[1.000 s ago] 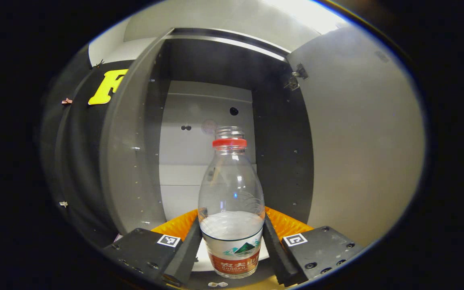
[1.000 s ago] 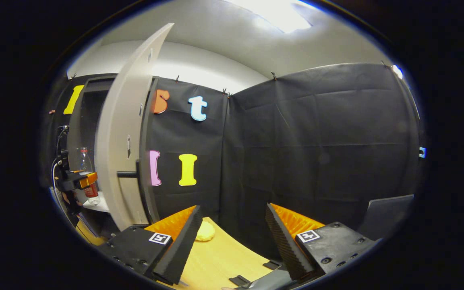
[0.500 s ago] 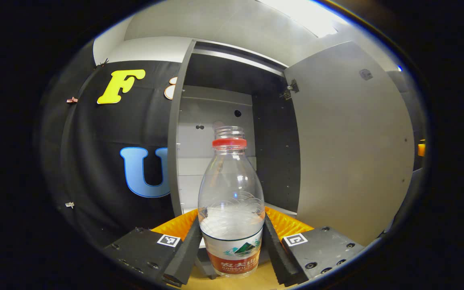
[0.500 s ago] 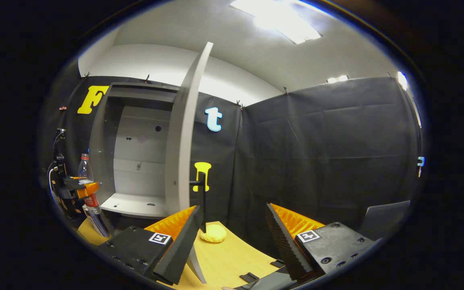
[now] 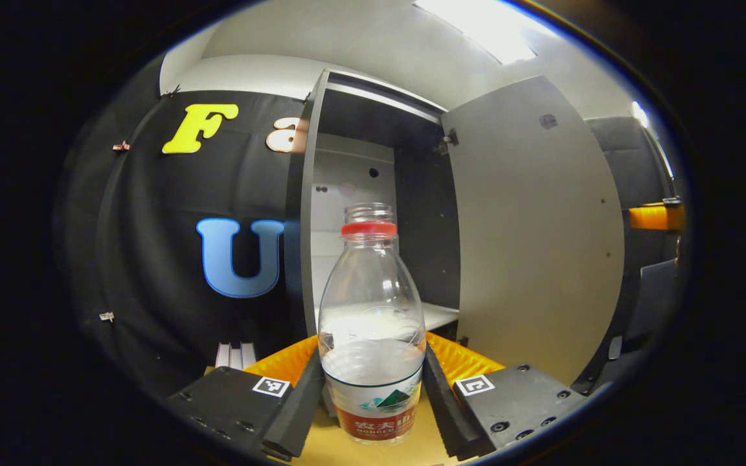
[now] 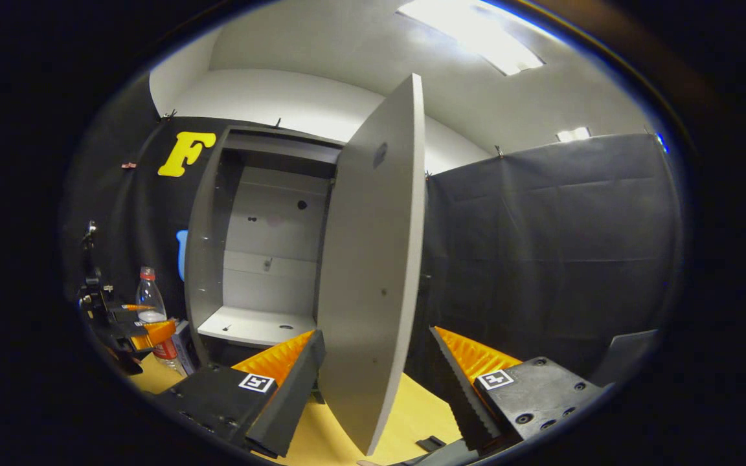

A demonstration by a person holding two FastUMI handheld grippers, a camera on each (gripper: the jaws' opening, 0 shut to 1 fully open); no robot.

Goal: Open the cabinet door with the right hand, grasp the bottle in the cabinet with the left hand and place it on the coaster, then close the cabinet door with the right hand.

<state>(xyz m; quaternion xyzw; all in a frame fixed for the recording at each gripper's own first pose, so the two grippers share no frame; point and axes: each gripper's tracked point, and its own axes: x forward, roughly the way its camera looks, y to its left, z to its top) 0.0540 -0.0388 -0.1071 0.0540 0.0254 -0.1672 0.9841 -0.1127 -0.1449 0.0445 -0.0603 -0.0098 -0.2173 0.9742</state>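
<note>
A clear bottle (image 5: pixel 372 323) with a red neck ring and some water stands upright between the fingers of my left gripper (image 5: pixel 373 362), which is shut on its lower body, outside the grey cabinet (image 5: pixel 311 213). The cabinet door (image 5: pixel 535 226) stands wide open on the right. In the right gripper view the door (image 6: pixel 373 272) rises edge-on close in front of my right gripper (image 6: pixel 374 336), whose fingers are spread open; whether they touch the door I cannot tell. Far left there, the left gripper (image 6: pixel 143 330) holds the bottle (image 6: pixel 149 301) beside the cabinet (image 6: pixel 208 259).
The cabinet's white shelf (image 6: pixel 256 323) lies bare behind the door. The wooden table (image 6: pixel 412 414) runs under both grippers, with small black clips (image 6: pixel 430 443) on it. A grey panel (image 6: pixel 625 353) stands at the far right. My right gripper's orange part (image 5: pixel 655 217) shows past the door.
My left gripper has drawn back out of the cabinet with the bottle, over the table. The right gripper view has swung left, and the open door now stands right in front of its fingers.
</note>
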